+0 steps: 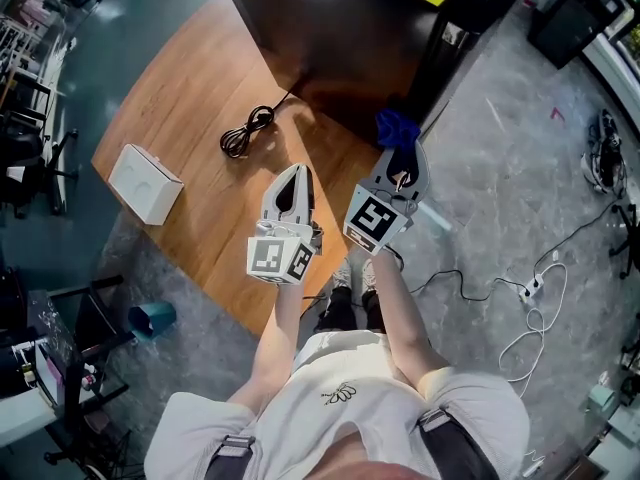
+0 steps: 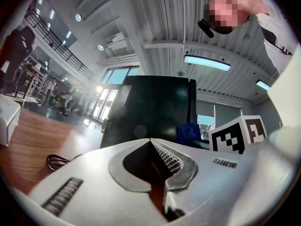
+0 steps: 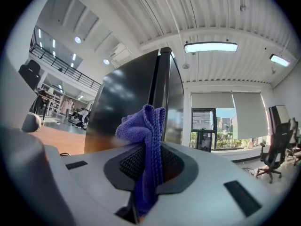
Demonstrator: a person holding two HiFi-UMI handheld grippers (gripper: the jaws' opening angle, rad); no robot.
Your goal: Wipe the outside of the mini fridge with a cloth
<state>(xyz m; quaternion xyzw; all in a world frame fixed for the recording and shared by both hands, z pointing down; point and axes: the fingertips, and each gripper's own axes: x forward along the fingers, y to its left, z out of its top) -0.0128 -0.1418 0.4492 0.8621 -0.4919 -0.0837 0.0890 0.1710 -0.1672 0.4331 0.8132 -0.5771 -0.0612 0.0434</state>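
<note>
A: Your right gripper point(image 1: 402, 158) is clamped on the bunched blue microfibre cloth point(image 1: 397, 128). The cloth stands up out of the jaw tips, and a tail of it hangs down between them.

B: Your left gripper point(image 1: 295, 176) is pinched closed on nothing, its ribbed pads pressed together. It hovers over the brown wooden surface point(image 1: 190, 118), beside the right gripper.

A: The glossy black mini fridge point(image 1: 350, 38) stands straight ahead of both grippers, its near corner just beyond the cloth. Whether cloth and fridge touch, neither of us can tell.

B: So you look to be at the start of the wipe. Lead with the bunched top of the cloth, not the grey jaw tips, or you may scratch that glossy face. Press lightly, and tilt the right gripper so the cloth lies flat against the panel.

A: Work one face in overlapping strokes, then go round the corner edge ahead of the gripper to the side. The grip on the cloth is narrow, so I judge a hard drag could pull it free.

B: The count: one fridge, one cloth, two grippers. Ahead and to the left of your left gripper lie one coiled black cable point(image 1: 245, 131) and one white rectangular box point(image 1: 145, 183).
</note>
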